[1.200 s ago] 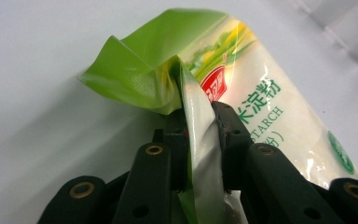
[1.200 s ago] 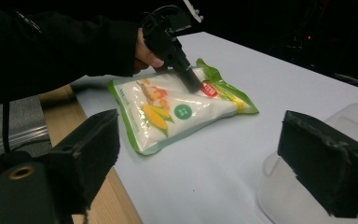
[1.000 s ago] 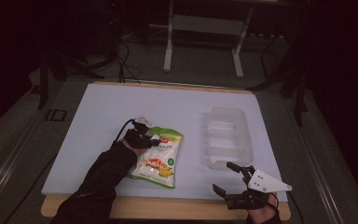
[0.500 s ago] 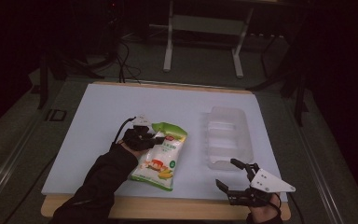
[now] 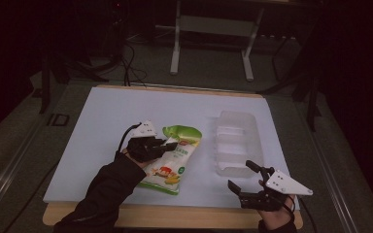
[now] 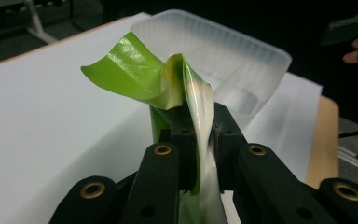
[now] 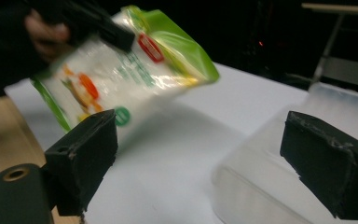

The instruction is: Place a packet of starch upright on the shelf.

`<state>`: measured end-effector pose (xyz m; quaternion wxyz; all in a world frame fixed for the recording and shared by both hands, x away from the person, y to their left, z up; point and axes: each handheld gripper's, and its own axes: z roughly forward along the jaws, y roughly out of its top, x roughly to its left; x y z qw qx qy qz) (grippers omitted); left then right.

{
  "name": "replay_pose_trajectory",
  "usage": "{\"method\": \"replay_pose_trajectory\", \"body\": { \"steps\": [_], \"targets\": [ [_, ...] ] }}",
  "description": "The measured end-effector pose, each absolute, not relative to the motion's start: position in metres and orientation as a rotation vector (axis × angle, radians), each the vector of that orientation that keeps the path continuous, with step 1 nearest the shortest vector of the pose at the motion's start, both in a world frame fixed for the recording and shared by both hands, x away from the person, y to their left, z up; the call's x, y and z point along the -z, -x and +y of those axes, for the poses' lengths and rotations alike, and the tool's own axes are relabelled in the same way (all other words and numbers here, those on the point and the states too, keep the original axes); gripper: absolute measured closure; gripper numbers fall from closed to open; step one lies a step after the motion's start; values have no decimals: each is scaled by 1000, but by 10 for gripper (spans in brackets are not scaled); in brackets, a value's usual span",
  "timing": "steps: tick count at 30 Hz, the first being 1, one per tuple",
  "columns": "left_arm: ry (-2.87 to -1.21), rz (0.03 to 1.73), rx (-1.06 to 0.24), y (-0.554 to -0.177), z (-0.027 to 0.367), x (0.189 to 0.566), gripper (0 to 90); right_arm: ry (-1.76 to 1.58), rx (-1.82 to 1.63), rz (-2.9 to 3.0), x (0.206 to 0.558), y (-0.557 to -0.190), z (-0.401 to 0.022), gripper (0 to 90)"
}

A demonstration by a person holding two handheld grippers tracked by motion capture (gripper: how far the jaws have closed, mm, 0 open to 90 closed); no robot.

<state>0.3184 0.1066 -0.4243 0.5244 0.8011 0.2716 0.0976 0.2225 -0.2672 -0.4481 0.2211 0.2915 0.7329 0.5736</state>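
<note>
A green-and-white snack bag (image 5: 172, 165) hangs tilted over the white mat, its lower end still near the surface. My left gripper (image 5: 170, 144) is shut on the bag's upper edge. In the left gripper view the crumpled green top of the bag (image 6: 140, 74) sticks up between the pressed jaws (image 6: 200, 126). My right gripper (image 5: 240, 174) hovers at the front right, just before the clear plastic tray (image 5: 236, 143). It is open, its jaws have just been opening, and nothing is between them. The right gripper view shows the lifted bag (image 7: 121, 74) and the tray (image 7: 261, 186).
A white mat (image 5: 107, 121) covers most of the wooden table (image 5: 175, 216). The tray stands right of centre. Behind the table are a metal frame's legs (image 5: 175, 48) and cables on a dark floor.
My left gripper has risen and shifted toward the tray, lifting the bag's top end off the mat. My right gripper has stayed near the front right edge.
</note>
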Motion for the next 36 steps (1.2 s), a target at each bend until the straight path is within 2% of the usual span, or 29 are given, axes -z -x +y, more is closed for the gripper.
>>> {"method": "replay_pose_trajectory", "body": {
  "steps": [9,11,19,26,36],
  "targets": [
    [-1842,613,-293,-308,110,406,835,-783,-1651,2099,434,-226,-260,107],
    [-1819,597,-305,-305,112,400,835,-781,-1631,2112,427,-231,-259,137],
    [-1746,506,-325,-288,111,374,836,-731,-1672,2126,402,-249,-247,137],
    [-1668,422,-314,-277,110,368,837,-724,-1765,2167,392,-272,-227,137],
    [-1654,358,-278,-270,102,372,837,-694,-1853,2282,389,-297,-202,142]
  ]
}}
